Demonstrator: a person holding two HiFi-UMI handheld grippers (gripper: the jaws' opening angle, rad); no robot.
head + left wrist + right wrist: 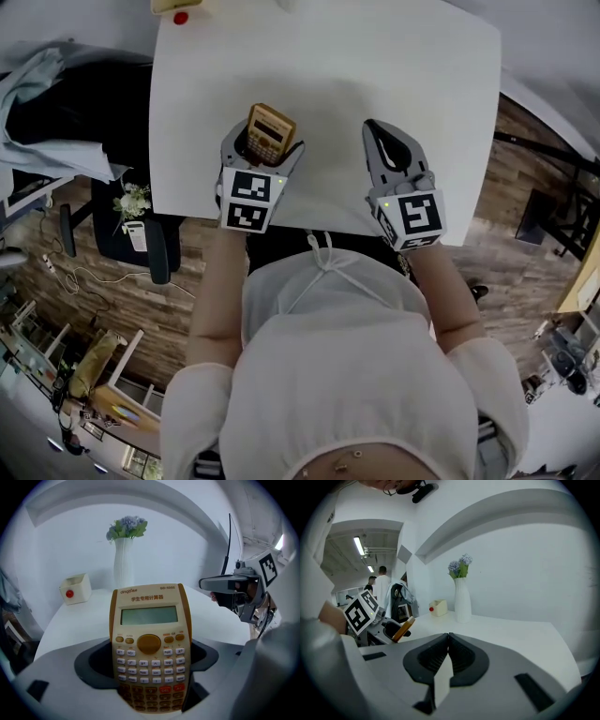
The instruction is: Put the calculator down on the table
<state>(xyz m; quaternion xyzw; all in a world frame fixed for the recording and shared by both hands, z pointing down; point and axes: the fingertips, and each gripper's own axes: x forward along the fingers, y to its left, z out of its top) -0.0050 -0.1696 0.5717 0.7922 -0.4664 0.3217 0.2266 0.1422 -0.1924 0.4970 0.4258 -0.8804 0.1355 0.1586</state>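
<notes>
So the put-down hasn't happened yet. The left gripper (264,150) is clamped on the bottom end of the orange scientific calculator (149,644), with the jaws pinching it by its two long edges around the lowest key rows. It looks held up off the white bench (375,66), over the edge closest to the person, though I can't tell how much clearance there is.

Orientation: the calculator's long axis runs straight out along the gripper's reach. The display end is farthest from the jaws and the key face is turned back toward the gripper's own camera. From the right gripper view it's seen edge-on and tipped, with the display end angled up and away from the left gripper instead of lying flat.

The right gripper (448,641) has its jaws pressed together with nothing between them. It's just hanging out off to the right of the left one, also over the bench's front edge.

My guess for the next move: lower the left gripper and tip the far end down so the back of the calculator lies flat on the bench, then spread the jaws. Let go while it's this tilted and it could flop or slide. There's plenty of bare bench ahead of the gripper. The vase of flowers (123,564) and the small box with a red button (75,588) sit well beyond it.
</notes>
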